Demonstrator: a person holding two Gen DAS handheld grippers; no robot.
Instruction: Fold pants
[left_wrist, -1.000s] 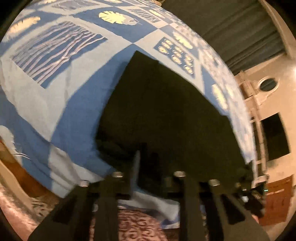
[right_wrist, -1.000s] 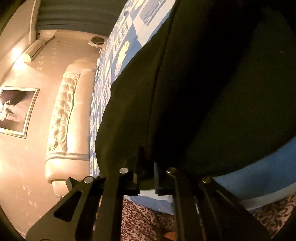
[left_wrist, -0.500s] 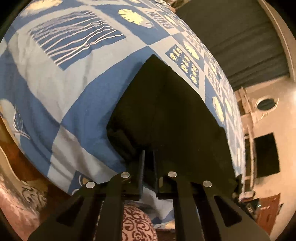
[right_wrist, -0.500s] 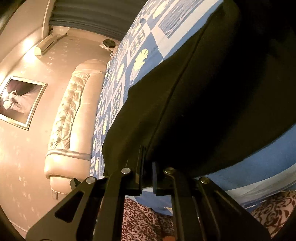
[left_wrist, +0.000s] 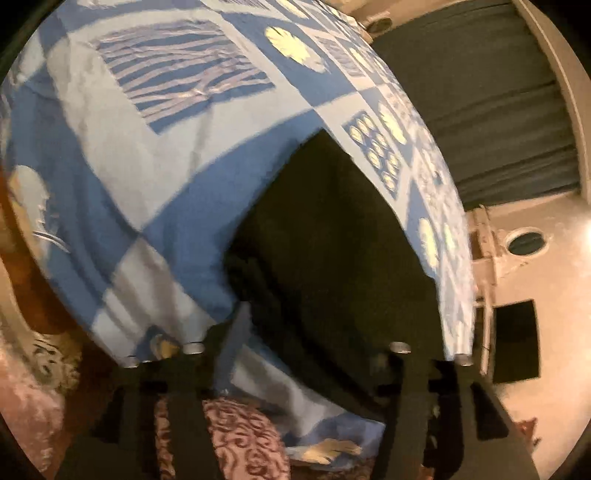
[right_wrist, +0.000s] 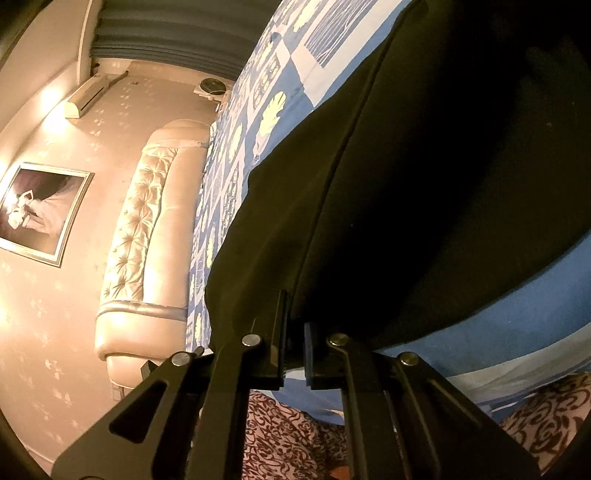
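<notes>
The bed (left_wrist: 147, 177) is filling both views, covered by a blue and white patchwork bedspread (right_wrist: 535, 295) printed with leaf and stripe panels. The pants (left_wrist: 332, 240), black and lying folded into a flat slab, are resting on the bedspread at the near edge of the bed; in the right wrist view a long seam is running up the cloth (right_wrist: 332, 184) and the near hem is hanging just over the edge. The tufted headboard (right_wrist: 147, 229), a framed picture (right_wrist: 40, 214) and a wall unit are appearing only in the right wrist view; the dark curtain (left_wrist: 480, 92) and an oval wall fitting are showing best in the left wrist view. A patterned carpet (right_wrist: 288, 435) is lying below the bed. The left tool (left_wrist: 314, 332) is opening, its fingers standing well apart with the near edge of the pants between them, unpressed. The right tool (right_wrist: 294, 332) is clamped together on the hem of the pants.
</notes>
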